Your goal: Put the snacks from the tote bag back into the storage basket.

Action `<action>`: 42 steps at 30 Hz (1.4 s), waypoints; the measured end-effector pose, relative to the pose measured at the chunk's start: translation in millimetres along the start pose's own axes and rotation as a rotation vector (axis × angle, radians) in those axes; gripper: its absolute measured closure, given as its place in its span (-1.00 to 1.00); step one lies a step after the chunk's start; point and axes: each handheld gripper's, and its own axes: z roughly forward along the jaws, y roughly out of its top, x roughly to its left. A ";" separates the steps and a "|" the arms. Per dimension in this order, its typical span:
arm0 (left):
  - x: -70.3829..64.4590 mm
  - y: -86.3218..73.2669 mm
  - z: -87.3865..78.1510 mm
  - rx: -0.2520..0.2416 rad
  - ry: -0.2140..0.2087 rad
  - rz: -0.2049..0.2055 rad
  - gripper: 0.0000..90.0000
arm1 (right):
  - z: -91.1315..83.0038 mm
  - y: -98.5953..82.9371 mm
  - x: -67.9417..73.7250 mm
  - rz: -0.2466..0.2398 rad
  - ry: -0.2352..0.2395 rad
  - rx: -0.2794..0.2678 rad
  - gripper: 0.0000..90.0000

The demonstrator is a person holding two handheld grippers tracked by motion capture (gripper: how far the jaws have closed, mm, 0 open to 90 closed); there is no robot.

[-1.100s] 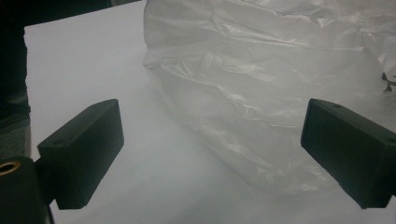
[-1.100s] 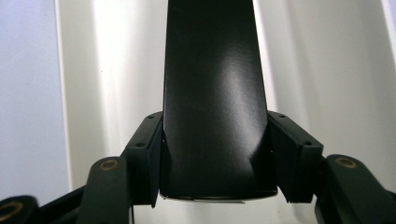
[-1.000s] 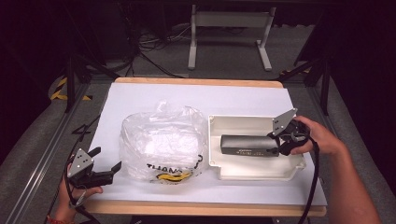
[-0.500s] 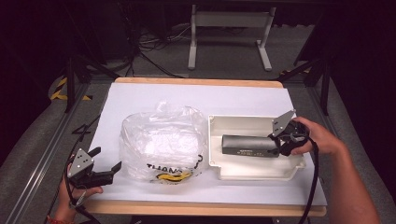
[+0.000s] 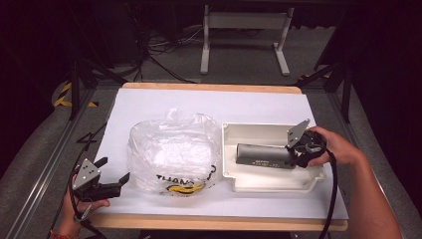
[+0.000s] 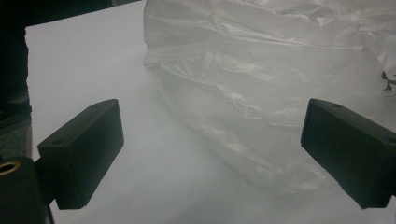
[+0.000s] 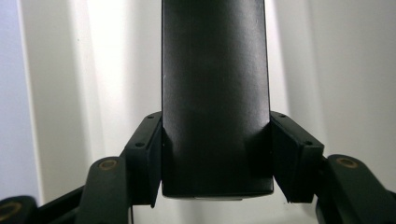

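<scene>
The dark box (image 5: 263,155) is laid inside the white tray (image 5: 268,185), long axis running from the tray's right end toward the plastic bag (image 5: 171,152). Its right end is clamped between the right gripper (image 5: 298,154) jaws. The left gripper (image 5: 113,175) is held level left of the bag, jaws wide apart.

The left gripper (image 5: 110,175) sits low at the near left, its jaws spread wide. The right gripper (image 5: 294,157) points leftward, jaws pressed together around something dark.
</scene>
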 end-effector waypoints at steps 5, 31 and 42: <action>-0.2 -0.1 0.2 0.002 0.000 0.003 -0.85 | 2.2 -0.7 -1.5 0.006 0.000 0.019 -0.05; -0.2 -0.1 -0.2 0.003 0.000 0.004 -0.85 | 6.1 -1.2 -3.3 0.025 -0.009 0.040 -0.07; -0.3 0.0 -0.2 0.000 -0.003 0.001 -0.85 | 4.5 -1.0 -2.3 0.039 -0.009 0.056 -0.07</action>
